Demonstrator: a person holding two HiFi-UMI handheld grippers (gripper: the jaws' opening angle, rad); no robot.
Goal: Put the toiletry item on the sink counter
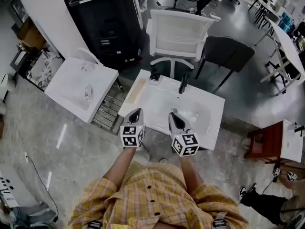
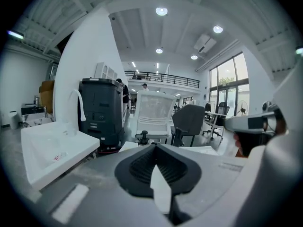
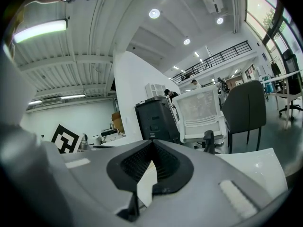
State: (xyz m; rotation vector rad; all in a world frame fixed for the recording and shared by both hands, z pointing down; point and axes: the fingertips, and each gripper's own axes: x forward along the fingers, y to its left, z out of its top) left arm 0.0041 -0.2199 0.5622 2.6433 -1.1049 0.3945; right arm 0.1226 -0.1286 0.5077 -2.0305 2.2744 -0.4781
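Note:
Both grippers hover side by side over the front of a white sink counter (image 1: 143,104). My left gripper (image 1: 135,112) is shut and holds nothing; in its own view its jaws (image 2: 154,146) meet at the tip. My right gripper (image 1: 174,116) is also shut and empty (image 3: 151,144). A small black toiletry item (image 1: 154,76) stands at the counter's back left (image 2: 141,137). A black faucet (image 1: 183,83) rises behind the basin. A pale flat strip (image 1: 137,90) lies along the counter's left edge. A small packet with red print (image 1: 88,92) lies in the second sink.
A second white sink (image 1: 66,75) with a white faucet (image 1: 88,56) stands to the left. Behind the counter are a white mesh chair (image 1: 180,35), a dark chair (image 1: 228,54) and a black cabinet (image 1: 102,18). A red-brown stand (image 1: 267,142) is at the right.

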